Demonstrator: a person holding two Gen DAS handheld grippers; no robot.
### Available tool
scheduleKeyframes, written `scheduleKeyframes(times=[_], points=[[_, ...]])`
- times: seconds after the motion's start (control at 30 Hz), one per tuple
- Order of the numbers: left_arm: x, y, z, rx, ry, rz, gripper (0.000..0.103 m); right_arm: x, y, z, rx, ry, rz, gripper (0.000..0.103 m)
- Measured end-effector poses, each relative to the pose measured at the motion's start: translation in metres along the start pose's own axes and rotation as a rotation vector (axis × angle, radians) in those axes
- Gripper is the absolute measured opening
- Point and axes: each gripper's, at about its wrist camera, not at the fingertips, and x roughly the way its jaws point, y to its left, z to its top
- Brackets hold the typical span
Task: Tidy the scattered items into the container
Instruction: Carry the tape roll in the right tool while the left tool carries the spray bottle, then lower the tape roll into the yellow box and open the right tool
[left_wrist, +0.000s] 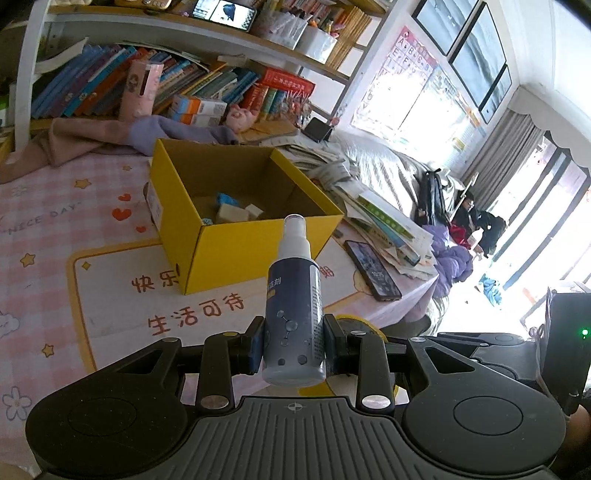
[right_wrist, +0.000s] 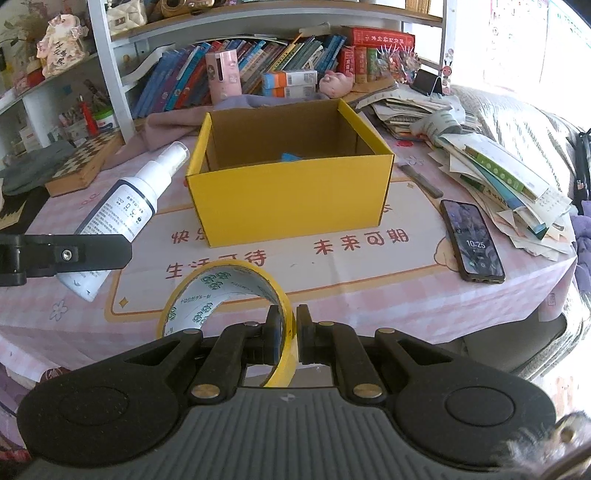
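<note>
Left wrist view, left gripper (left_wrist: 294, 345) clamping navy-and-white spray bottle (left_wrist: 294, 306), right gripper (right_wrist: 290, 336) pinching yellow tape roll (right_wrist: 225, 291)

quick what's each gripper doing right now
Left gripper: closed on the spray bottle.
Right gripper: closed on the tape roll.

i see the spray bottle (left_wrist: 294, 314) in my left gripper (left_wrist: 294, 345) as smooth plastic with a glossy printed label and a clear cap. my right gripper (right_wrist: 290, 334) pinches a tape roll (right_wrist: 225, 295) of shiny yellow film on a printed paper core. both grippers look like matt black plastic with bright metal pins. the yellow box (right_wrist: 291, 199) is matt cardboard, raw brown inside. the desk (right_wrist: 369, 288) wears a smooth printed pink cloth. to the right, the phone (right_wrist: 472, 240) has a glossy glass face, beside loose paper stacks (right_wrist: 509, 177).
</note>
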Motion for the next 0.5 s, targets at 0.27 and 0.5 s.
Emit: scheduleKeyframes(times=[0.27,0.5], points=[[0.006,0.003,0.011,-0.003,-0.009,0.002,0.031,0.006,0.000,0.013,-0.012,-0.034,0.002,0.008],[0.018,0.002,0.035,0.026,-0.042,0.007,0.031,0.013,-0.008,0.039,-0.030,-0.090,0.000,0.008]])
